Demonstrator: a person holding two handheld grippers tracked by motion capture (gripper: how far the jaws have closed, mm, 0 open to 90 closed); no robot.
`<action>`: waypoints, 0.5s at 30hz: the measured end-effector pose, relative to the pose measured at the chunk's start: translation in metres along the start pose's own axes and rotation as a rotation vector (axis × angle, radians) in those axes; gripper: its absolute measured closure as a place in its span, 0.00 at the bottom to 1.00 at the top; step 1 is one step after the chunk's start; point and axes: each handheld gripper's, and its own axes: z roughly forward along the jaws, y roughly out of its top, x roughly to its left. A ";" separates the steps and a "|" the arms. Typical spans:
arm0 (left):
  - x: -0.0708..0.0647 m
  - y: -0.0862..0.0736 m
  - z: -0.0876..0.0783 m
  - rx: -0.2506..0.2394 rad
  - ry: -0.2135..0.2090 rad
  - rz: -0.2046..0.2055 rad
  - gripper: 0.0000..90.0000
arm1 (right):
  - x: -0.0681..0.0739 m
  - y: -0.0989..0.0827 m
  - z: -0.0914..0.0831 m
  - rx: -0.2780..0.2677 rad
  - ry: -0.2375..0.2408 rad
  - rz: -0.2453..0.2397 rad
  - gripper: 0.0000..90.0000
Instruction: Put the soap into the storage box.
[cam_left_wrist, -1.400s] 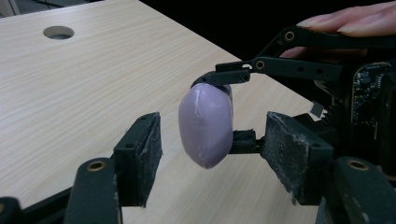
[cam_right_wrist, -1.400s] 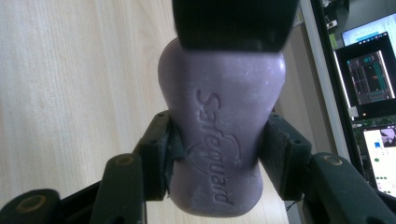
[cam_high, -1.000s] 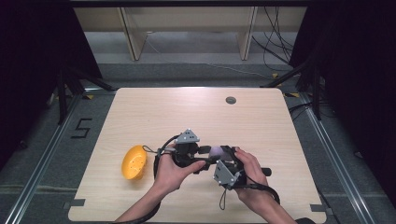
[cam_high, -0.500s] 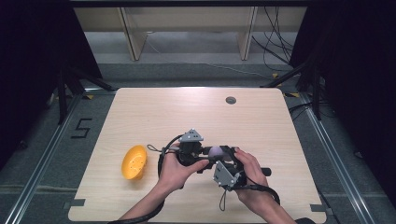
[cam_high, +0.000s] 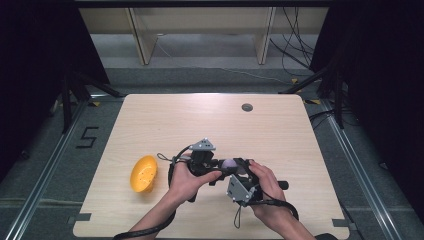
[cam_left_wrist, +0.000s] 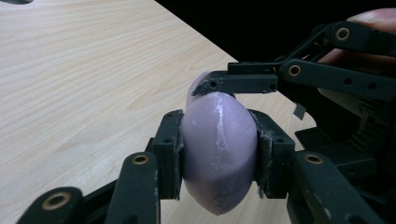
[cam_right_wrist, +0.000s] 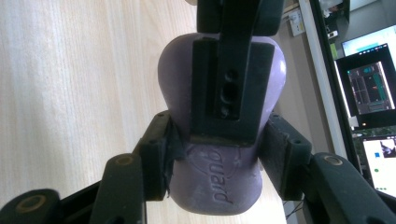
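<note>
Both grippers clamp purple soap (cam_left_wrist: 218, 154) above counter (cam_high: 210, 120): left gripper (cam_left_wrist: 218, 156) across edges, right gripper (cam_right_wrist: 215, 154) across flats; judged handover, release one side only after other grip firm

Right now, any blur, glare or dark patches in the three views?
High view: even light on the table, black surroundings. Left gripper view: purple soap sharp, upper right black. Right gripper view: soap's embossed lettering readable, bright monitor at right, little glare.

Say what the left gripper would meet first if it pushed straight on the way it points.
Probably the right gripper, right behind the purple soap bar that the left gripper is clamping; depth unclear.
</note>
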 end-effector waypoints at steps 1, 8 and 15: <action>0.000 0.000 0.000 0.000 0.000 0.000 0.65 | 0.001 0.000 0.000 0.005 -0.005 0.019 0.56; -0.007 0.002 0.000 0.009 0.040 0.052 0.65 | -0.003 -0.003 0.003 -0.032 0.001 -0.014 0.54; -0.012 0.007 -0.005 -0.034 0.110 0.095 0.66 | -0.005 -0.009 -0.007 -0.002 -0.036 0.024 0.46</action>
